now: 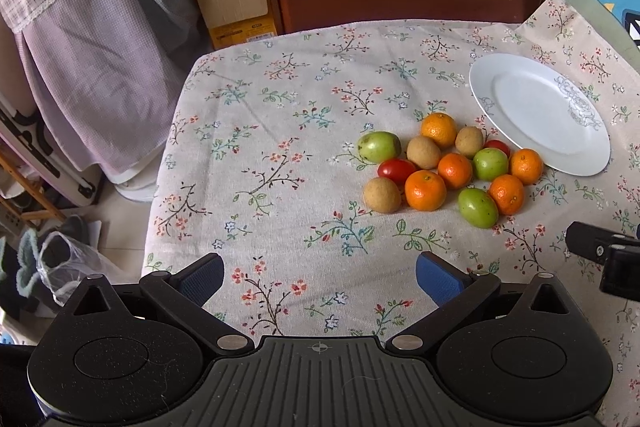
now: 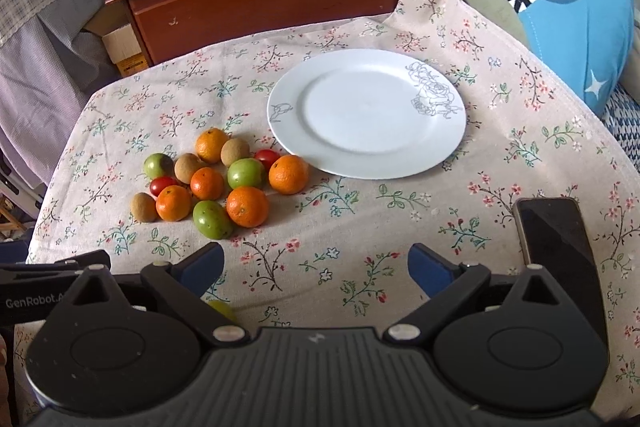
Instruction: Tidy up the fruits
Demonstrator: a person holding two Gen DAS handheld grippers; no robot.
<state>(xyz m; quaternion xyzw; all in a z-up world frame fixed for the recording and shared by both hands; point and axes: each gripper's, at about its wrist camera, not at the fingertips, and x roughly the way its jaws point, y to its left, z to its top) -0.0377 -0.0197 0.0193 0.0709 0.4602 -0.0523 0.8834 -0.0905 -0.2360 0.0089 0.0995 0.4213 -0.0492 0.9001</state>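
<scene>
1. Left wrist view: the left gripper [image 1: 320,277] is being held above the flowered tablecloth [image 1: 280,131] with its jaws spread wide and nothing between them; the fruit pile [image 1: 448,171] is lying ahead and to the right, just beside the near rim of the white plate [image 1: 520,83], which is bare; the fruits are packed touching one another, so a neighbour is likely to be nudged and sent rolling when one is being picked; the green fruit [image 1: 478,207] at the near edge is probably the easiest to reach.

2. Right wrist view: the right gripper [image 2: 316,267] is likewise being held with jaws apart and empty; the pile [image 2: 224,179] is seen to the left of the plate [image 2: 288,131]; a dark phone [image 2: 556,235] is lying just beside the right finger and could be knocked during a sweep; a yellowish round thing is being glimpsed under the left finger, too hidden to be identified; round fruits could also be squeezed out of the pads or rolled off the plate's shallow rim.
</scene>
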